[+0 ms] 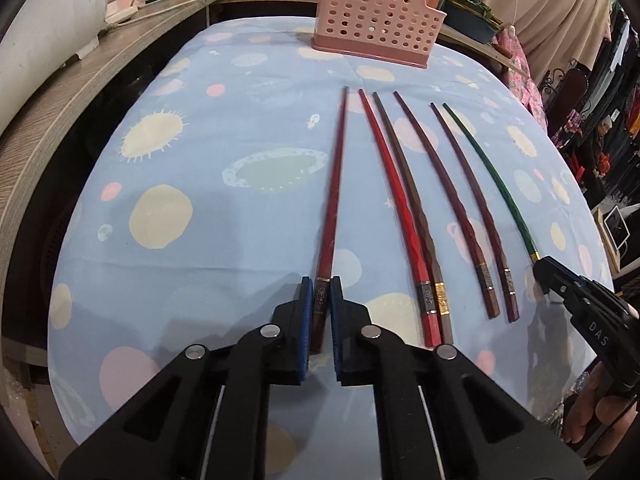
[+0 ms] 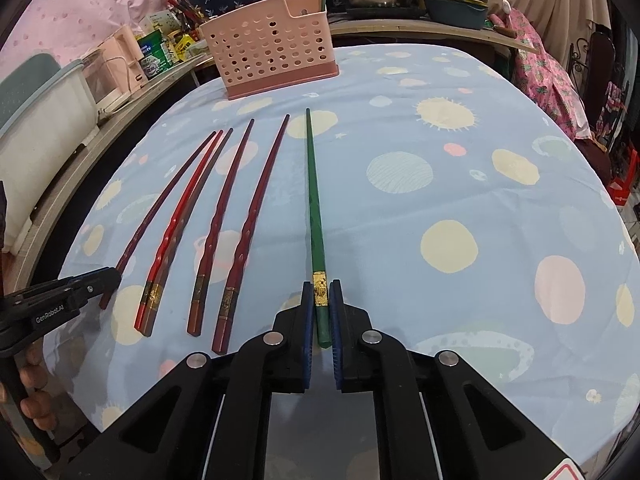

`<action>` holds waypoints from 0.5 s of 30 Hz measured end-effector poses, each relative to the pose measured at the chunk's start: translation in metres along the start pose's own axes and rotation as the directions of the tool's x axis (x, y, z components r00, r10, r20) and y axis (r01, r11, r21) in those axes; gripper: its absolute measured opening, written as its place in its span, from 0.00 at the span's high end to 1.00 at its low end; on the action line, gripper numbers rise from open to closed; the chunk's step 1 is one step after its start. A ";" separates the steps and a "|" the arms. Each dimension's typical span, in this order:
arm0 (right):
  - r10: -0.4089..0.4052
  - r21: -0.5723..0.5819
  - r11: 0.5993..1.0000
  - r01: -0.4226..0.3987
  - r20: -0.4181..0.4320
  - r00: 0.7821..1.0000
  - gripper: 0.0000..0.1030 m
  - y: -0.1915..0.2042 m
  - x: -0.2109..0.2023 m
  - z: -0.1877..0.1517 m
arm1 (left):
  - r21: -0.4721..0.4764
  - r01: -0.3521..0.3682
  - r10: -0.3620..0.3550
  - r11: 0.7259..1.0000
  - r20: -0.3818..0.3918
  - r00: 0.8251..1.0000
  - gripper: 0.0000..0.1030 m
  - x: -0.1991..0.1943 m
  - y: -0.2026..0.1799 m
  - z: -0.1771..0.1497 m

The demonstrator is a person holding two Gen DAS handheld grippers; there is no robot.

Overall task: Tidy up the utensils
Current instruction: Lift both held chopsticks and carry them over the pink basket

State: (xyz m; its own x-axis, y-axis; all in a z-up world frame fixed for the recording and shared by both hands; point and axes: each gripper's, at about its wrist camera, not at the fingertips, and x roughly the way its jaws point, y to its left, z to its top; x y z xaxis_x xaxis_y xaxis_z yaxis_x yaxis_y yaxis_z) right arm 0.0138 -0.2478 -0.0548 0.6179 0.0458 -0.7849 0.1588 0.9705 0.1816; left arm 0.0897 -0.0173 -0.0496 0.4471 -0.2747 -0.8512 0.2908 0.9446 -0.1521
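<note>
Several chopsticks lie side by side on a blue patterned tablecloth (image 1: 240,240). My left gripper (image 1: 321,290) is shut on the thick end of the leftmost dark red chopstick (image 1: 334,192); this gripper (image 2: 108,280) shows at the left edge of the right wrist view. My right gripper (image 2: 320,292) is shut on the gold-banded end of the green chopstick (image 2: 313,192), the rightmost one (image 1: 492,176). Between them lie a bright red chopstick (image 1: 394,208), a brown one (image 1: 412,208) and two dark red ones (image 1: 460,208). A pink perforated utensil holder (image 1: 376,12) stands at the table's far end.
A wooden shelf (image 1: 60,92) with boxes and packets runs along the left. Pots and a bowl sit behind the holder (image 2: 276,44). Clothes and a chair (image 2: 600,72) crowd the right side. A hand (image 1: 592,412) holds the right gripper's handle.
</note>
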 end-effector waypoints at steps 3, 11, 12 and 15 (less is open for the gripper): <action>0.007 0.006 1.000 -0.007 0.024 1.000 0.92 0.001 -0.010 0.004 | -0.004 0.004 -0.004 1.000 0.003 1.000 0.93 -0.004 -0.001 0.001; 0.042 0.022 0.999 -0.047 0.178 0.983 0.93 0.001 -0.065 0.047 | -0.031 0.030 -0.025 0.999 0.149 0.989 0.93 -0.064 -0.001 0.034; 0.042 0.022 0.999 -0.047 0.178 0.983 0.93 0.001 -0.065 0.047 | -0.037 0.030 -0.023 0.999 0.176 0.984 0.93 -0.074 -0.001 0.042; 0.056 0.020 0.998 -0.063 0.247 0.967 0.93 0.001 -0.086 0.072 | -0.039 0.027 -0.017 0.999 0.239 0.971 0.93 -0.096 0.000 0.063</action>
State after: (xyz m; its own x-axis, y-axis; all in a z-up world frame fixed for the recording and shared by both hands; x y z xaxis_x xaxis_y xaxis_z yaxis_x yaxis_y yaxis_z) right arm 0.0161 -0.2681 0.0549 0.7969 0.0404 -0.6027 0.1349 0.9606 0.2429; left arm 0.0996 -0.0024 0.0639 0.6315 -0.3260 -0.7035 0.2700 0.9430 -0.1946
